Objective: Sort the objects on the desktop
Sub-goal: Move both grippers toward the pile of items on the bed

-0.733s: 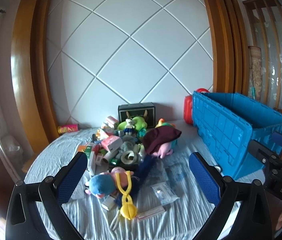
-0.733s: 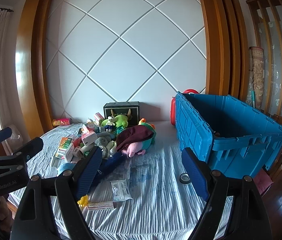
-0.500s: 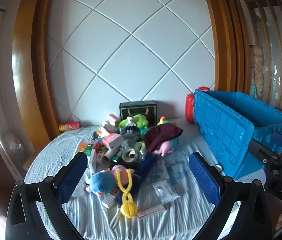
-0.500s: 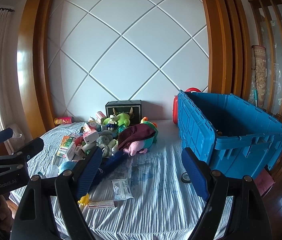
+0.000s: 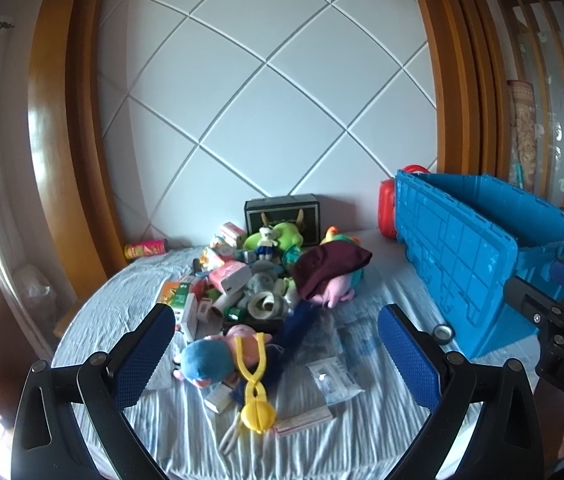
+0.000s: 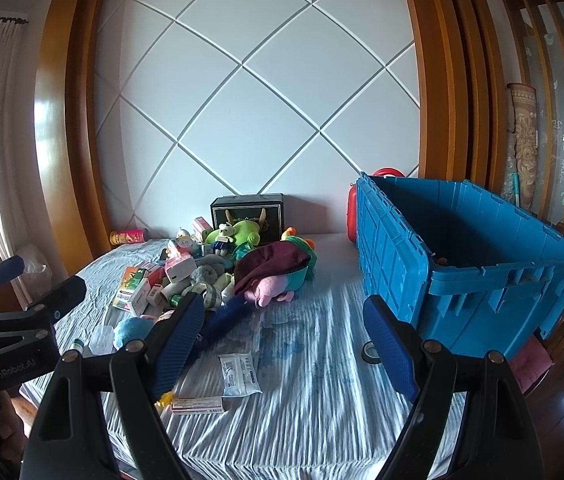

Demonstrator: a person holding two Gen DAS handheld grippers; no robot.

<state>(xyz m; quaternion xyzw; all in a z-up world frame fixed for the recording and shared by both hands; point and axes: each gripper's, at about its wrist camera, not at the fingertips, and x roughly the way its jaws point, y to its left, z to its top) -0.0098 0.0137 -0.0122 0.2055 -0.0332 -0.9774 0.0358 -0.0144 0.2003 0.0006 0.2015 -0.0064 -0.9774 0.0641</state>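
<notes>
A heap of toys and small boxes [image 5: 249, 284] lies on the cloth-covered table [image 6: 306, 400]. It holds a green plush [image 5: 277, 232], a pink plush under a maroon cloth [image 5: 330, 272], a blue-headed doll with a yellow toy [image 5: 209, 364] and tape rolls [image 5: 265, 304]. An open blue crate [image 6: 462, 264] stands at the right. My left gripper [image 5: 273, 344] hovers open above the near end of the heap, nothing between its fingers. My right gripper [image 6: 282, 336] is open too, over the table's middle beside the crate.
A dark box [image 5: 282, 212] stands against the back wall, a red case [image 5: 386, 208] behind the crate, a can [image 5: 145, 249] at the far left. Sachets [image 6: 237, 374], a flat carton [image 6: 197, 404] and a black tape roll [image 6: 372, 352] lie near the front.
Both views have drifted slightly: the heap and crate sit a little lower in the frames than before. Both grippers stay open and nothing on the table has moved.
</notes>
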